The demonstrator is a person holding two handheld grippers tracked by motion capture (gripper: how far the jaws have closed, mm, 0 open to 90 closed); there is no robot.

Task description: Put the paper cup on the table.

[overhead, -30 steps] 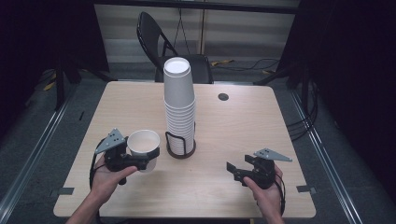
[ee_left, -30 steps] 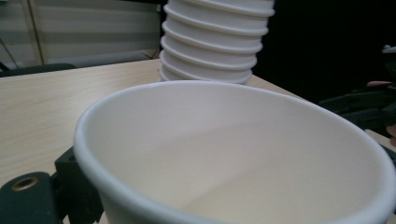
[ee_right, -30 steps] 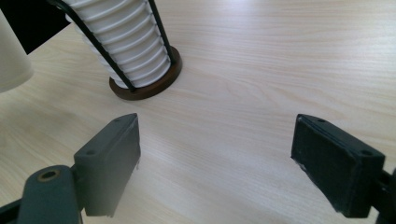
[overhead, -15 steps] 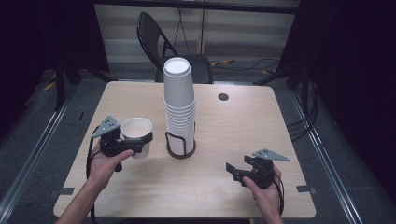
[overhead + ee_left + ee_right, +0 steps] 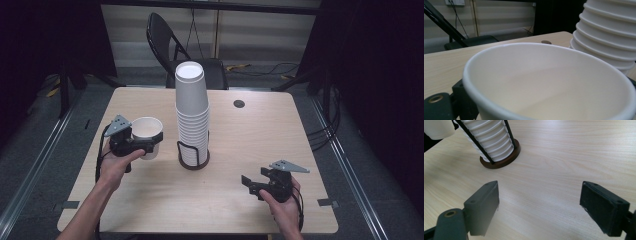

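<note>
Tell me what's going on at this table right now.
A person works with a gripper in each hand. The left gripper holds a single white paper cup upright, left of a tall stack of cups standing in a black wire holder mid-table. The right gripper sits low near the table's front right, jaws wide apart and holding nothing, pointed toward the holder.

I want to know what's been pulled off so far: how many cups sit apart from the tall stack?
1: a white paper cup held in the left claw, left of the cup stack in its wire holder.
</note>
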